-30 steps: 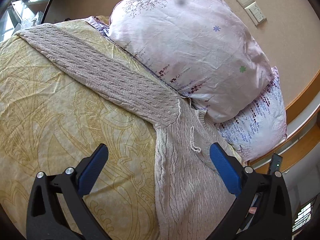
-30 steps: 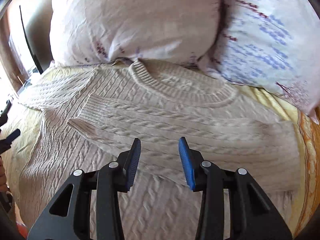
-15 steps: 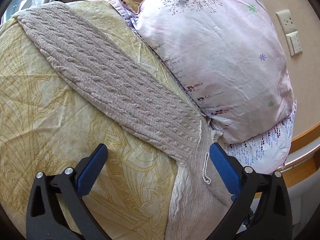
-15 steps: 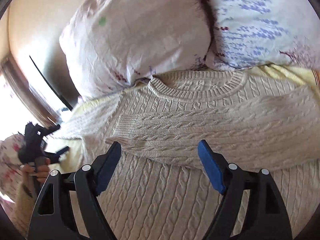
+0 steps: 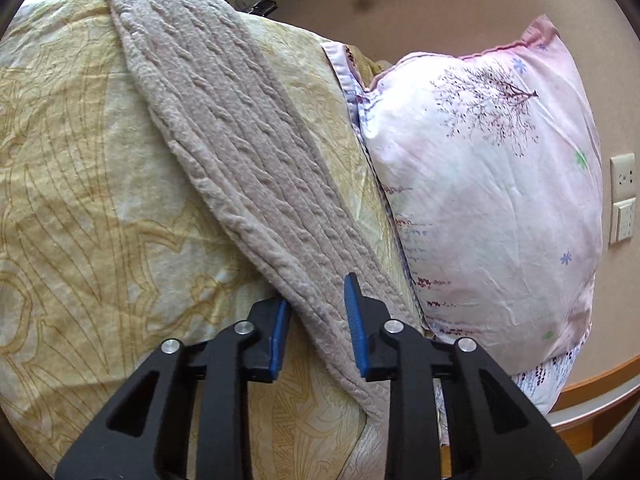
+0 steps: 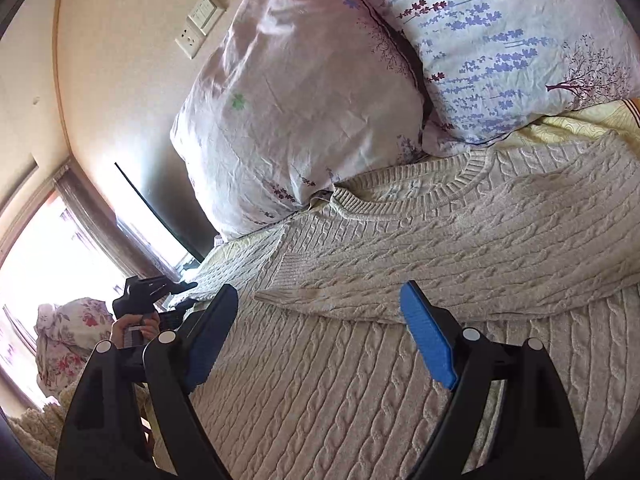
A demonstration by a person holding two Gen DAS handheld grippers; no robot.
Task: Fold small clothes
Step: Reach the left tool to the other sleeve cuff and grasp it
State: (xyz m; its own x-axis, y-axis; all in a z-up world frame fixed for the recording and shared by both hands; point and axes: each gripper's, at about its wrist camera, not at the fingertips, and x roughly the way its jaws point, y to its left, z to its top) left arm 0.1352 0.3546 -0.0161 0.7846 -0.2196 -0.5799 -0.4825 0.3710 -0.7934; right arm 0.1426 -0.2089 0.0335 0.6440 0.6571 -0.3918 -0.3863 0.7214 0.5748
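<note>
A beige cable-knit sweater (image 6: pixel 460 240) lies flat on the yellow bedspread (image 5: pixel 80 200), collar toward the pillows. One sleeve (image 6: pixel 400 292) is folded across its chest. The other sleeve (image 5: pixel 240 152) stretches out over the bedspread in the left wrist view. My left gripper (image 5: pixel 316 320) is closing, and its blue pads squeeze the near part of that sleeve. In the right wrist view the left gripper (image 6: pixel 188 286) shows at the sweater's left side, held by a hand (image 6: pixel 132 326). My right gripper (image 6: pixel 320 332) hovers over the sweater's body, jaws opening, nothing between them.
Two floral pillows (image 6: pixel 300 120) (image 6: pixel 500 40) lean against the wall right behind the collar. Wall sockets (image 5: pixel 622 178) sit above them. A bright window (image 6: pixel 48 248) and a flowered cushion (image 6: pixel 68 340) lie to the left. A wooden bed frame (image 5: pixel 592 396) edges the mattress.
My left gripper slid along the outstretched sleeve and its jaws went from wide open to nearly together around it. My right gripper opened wide and rolled, drawing back from the folded sleeve.
</note>
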